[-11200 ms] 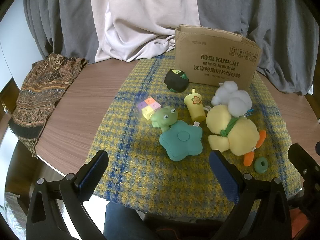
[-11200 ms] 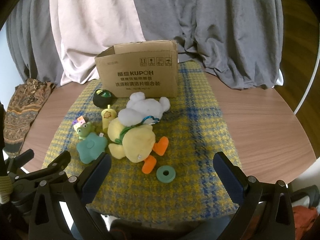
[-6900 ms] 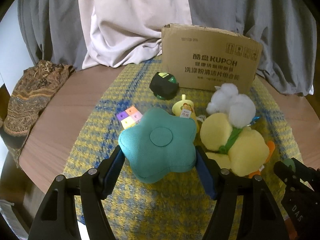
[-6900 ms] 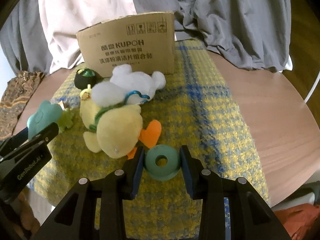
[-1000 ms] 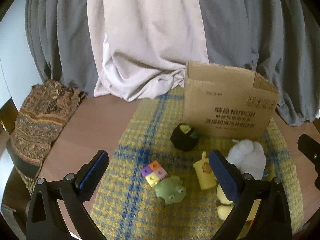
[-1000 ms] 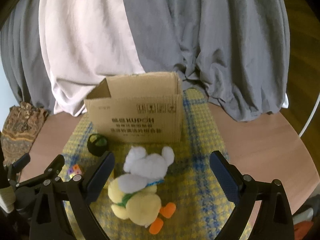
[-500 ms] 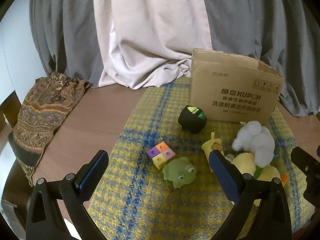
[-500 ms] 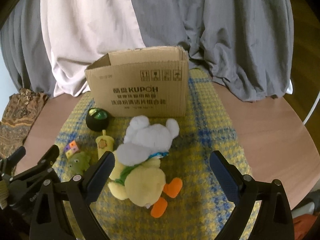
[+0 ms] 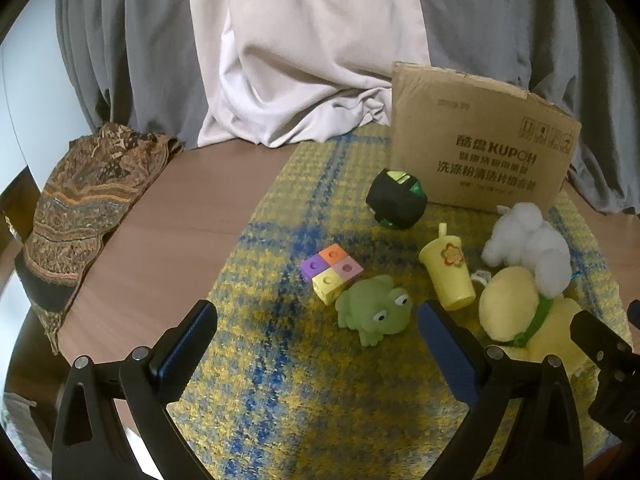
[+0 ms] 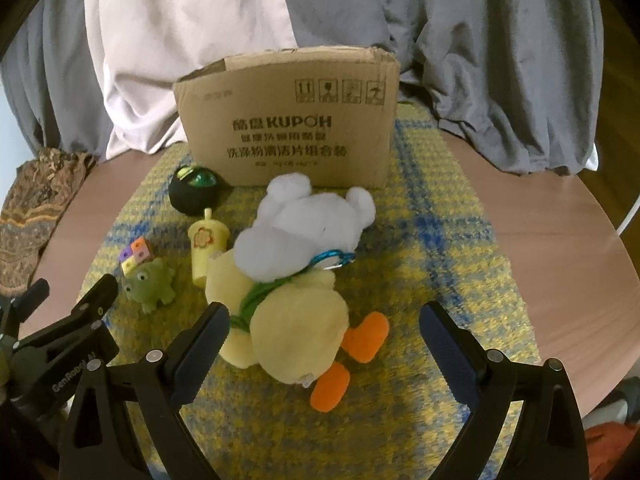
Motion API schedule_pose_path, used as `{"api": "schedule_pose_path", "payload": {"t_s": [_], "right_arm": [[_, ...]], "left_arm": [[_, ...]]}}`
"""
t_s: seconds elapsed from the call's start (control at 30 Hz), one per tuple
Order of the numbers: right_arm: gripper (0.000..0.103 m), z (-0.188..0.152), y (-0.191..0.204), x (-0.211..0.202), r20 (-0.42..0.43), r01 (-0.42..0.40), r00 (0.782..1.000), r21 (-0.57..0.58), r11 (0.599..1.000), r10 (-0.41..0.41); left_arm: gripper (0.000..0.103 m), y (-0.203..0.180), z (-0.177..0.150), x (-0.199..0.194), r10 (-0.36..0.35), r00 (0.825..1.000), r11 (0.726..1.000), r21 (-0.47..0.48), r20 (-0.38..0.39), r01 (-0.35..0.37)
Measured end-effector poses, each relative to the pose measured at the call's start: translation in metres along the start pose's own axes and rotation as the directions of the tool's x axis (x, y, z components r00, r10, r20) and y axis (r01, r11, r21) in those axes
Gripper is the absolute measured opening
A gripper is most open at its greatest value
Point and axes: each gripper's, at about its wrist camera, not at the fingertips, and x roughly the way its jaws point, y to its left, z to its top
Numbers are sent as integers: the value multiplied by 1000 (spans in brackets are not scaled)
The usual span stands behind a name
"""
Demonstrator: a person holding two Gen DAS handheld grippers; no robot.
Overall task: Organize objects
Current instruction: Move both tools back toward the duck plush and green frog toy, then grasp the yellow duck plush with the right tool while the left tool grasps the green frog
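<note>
Both claws hang wide and empty: the left gripper (image 9: 316,326) low over the green rubber frog (image 9: 374,309), the right gripper (image 10: 324,330) framing the yellow plush duck (image 10: 290,316), probably the next picks for the far brown cardboard box (image 10: 288,120). The duck lies on the yellow-and-blue checked cloth (image 10: 440,248), its long axis running near-right to far-left, orange feet (image 10: 348,360) nearest, with the white plush toy (image 10: 304,228) on its far end.

The cardboard box (image 10: 288,120) front reads "KUPOH".
</note>
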Motion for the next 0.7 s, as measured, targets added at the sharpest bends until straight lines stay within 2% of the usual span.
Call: {"api": "schedule_pose_path", "payload": {"t_s": [0.7], "right_arm": [[96,-9,12,47,-113,-5,994,-32,999,1]], "left_arm": [[102,-1,-11,33,13,997,1000,5,-78,-12]]}}
